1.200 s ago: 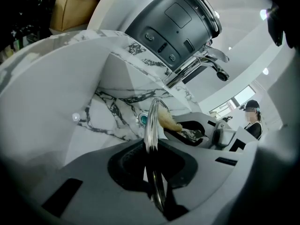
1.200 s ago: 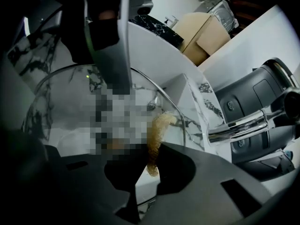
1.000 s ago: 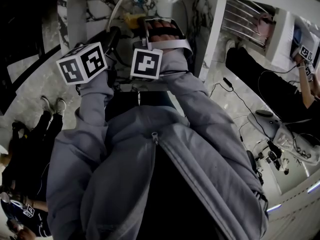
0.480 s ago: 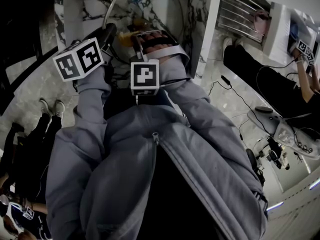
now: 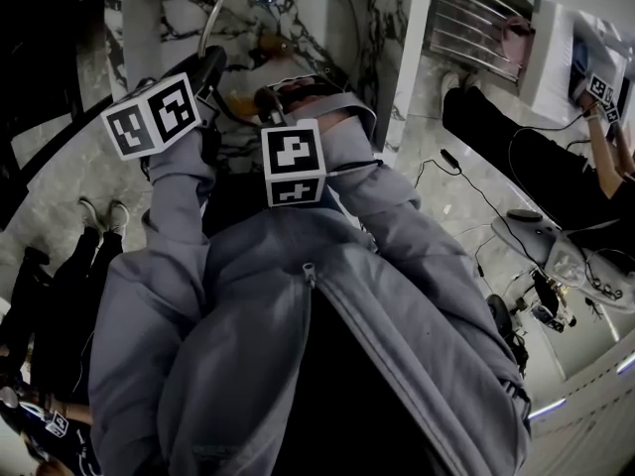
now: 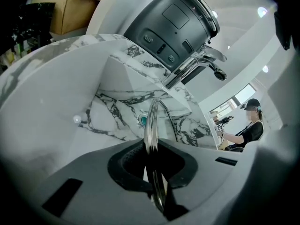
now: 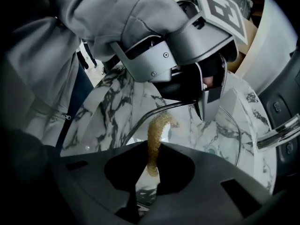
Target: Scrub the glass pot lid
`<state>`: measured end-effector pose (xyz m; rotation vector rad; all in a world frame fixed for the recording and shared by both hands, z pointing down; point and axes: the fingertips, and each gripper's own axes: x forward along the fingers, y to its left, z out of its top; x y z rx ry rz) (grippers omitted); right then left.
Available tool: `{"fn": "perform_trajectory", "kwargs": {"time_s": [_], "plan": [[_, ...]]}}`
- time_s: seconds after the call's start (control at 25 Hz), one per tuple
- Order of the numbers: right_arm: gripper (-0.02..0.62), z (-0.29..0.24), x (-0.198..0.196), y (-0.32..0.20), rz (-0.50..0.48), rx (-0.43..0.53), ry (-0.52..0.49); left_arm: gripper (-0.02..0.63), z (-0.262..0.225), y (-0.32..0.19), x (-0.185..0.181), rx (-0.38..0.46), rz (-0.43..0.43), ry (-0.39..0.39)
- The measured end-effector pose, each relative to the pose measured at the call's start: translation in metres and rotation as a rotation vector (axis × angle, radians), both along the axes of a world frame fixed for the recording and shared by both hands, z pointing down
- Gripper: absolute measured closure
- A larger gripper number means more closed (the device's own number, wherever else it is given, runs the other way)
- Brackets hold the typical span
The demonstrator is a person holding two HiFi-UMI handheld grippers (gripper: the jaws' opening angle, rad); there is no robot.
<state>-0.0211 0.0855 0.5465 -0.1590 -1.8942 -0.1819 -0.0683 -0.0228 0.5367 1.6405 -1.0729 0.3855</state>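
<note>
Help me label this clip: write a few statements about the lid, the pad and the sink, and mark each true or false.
1. The left gripper has its jaws shut on the rim of the lid. True.
2. The right jaws are empty. False: the right gripper pinches a brown pad.
3. The lid lies flat on the bottom. False: it is held up on edge over the sink.
4. The sink is white marble with dark veins. True.
</note>
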Motion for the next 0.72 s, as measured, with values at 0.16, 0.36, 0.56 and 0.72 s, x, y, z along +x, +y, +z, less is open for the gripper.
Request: {"fn": "perform_trajectory", "kwargs": {"time_s": [0.16, 0.36, 0.56, 0.72], "plan": [[0.546, -0.004, 0.0, -0.002, 0.033, -0.024, -0.025, 0.566, -0.001, -0.001, 0.0, -0.005, -0.019, 0.011], [0.546, -0.008, 0.003, -0.012, 0.09, -0.022, -0.065, 0.566, 0.003, -0.004, -0.004, 0.002, -0.017, 0.027], [0.546, -0.011, 0.003, -0.019, 0.119, -0.012, -0.092, 0.568, 0.001, -0.011, -0.024, 0.006, -0.023, 0.018], [0.546, -0.01, 0.004, -0.033, 0.164, 0.015, -0.103, 0.568, 0.0, -0.005, -0.034, 0.002, -0.042, 0.012]]}}
